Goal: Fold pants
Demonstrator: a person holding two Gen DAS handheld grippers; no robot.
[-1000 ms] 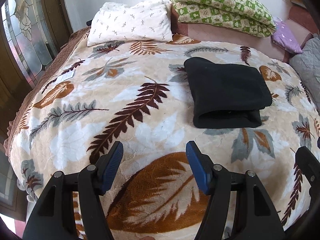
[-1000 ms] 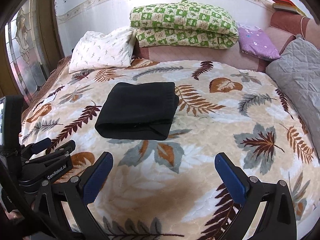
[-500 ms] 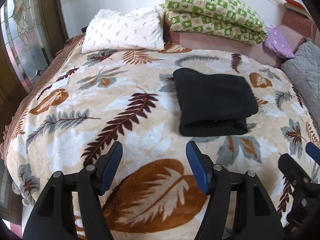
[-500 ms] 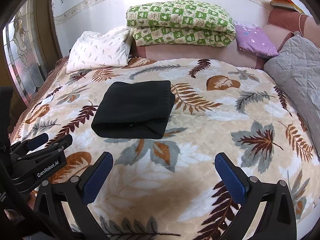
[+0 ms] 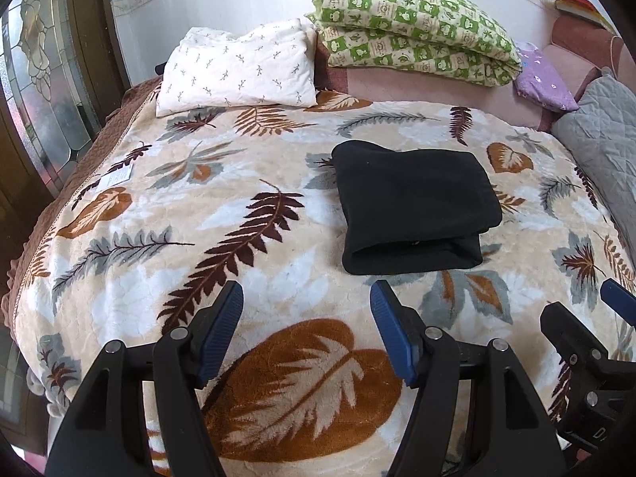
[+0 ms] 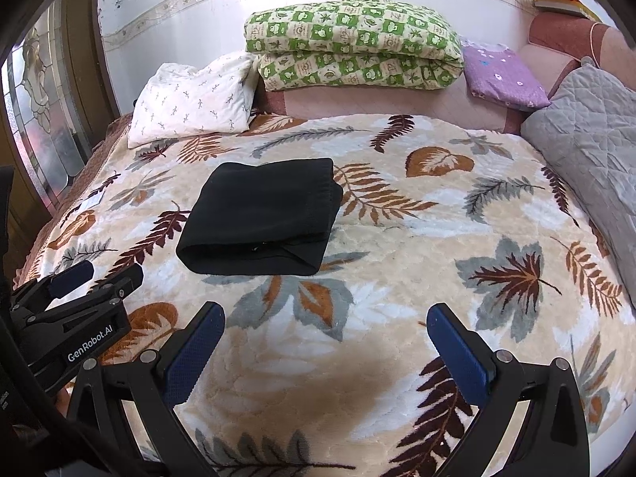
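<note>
At the bottom of each view, the left gripper (image 5: 306, 314) and the right gripper (image 6: 325, 336) hang with jaws apart, holding nothing. Farther up, near the middle, the black pants (image 5: 413, 206) lie folded on the leaf blanket (image 5: 246, 206), well apart from both. Folding looks done; I think nothing more needs grabbing.

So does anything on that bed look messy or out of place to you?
Nothing stands out. The black pants lie in a neat folded bundle on the leaf-patterned blanket, and the pillows and folded quilts are stacked along the headboard. Both the left gripper and the right gripper hover open and empty, clear of the pants.
</note>
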